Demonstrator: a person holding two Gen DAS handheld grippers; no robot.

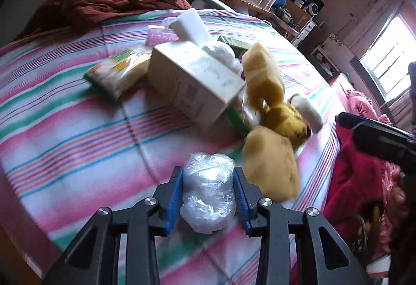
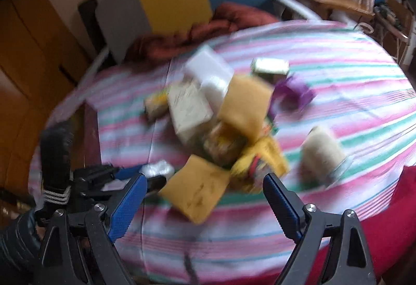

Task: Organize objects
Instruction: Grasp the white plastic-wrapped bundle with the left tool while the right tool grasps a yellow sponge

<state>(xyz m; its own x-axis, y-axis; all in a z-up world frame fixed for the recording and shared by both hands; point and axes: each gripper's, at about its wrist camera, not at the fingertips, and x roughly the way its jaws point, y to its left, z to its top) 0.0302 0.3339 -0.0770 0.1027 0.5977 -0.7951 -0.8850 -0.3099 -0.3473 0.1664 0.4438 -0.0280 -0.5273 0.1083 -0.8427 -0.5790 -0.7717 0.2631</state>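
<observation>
My left gripper (image 1: 208, 188) is shut on a bundle wrapped in clear plastic (image 1: 208, 194) and holds it above the striped bedspread (image 1: 78, 134). Ahead of it lie a beige tissue box (image 1: 195, 82), yellow sponges (image 1: 270, 162), a packet of sponges with a green edge (image 1: 117, 74) and a white block (image 1: 191, 23). My right gripper (image 2: 205, 188) is open and empty above the bed, with a yellow sponge (image 2: 197, 194) just beyond its fingers. The left gripper and its bundle (image 2: 156, 169) show at the left of the right wrist view. That view is blurred.
A purple object (image 2: 291, 92), a green-gold box (image 2: 270, 66) and a white roll (image 2: 322, 152) lie on the bed. A rust-red blanket (image 1: 104, 4) is bunched at the headboard. Red clothing (image 1: 358, 181) hangs at the bed's right edge. A cluttered desk (image 1: 247, 1) stands behind.
</observation>
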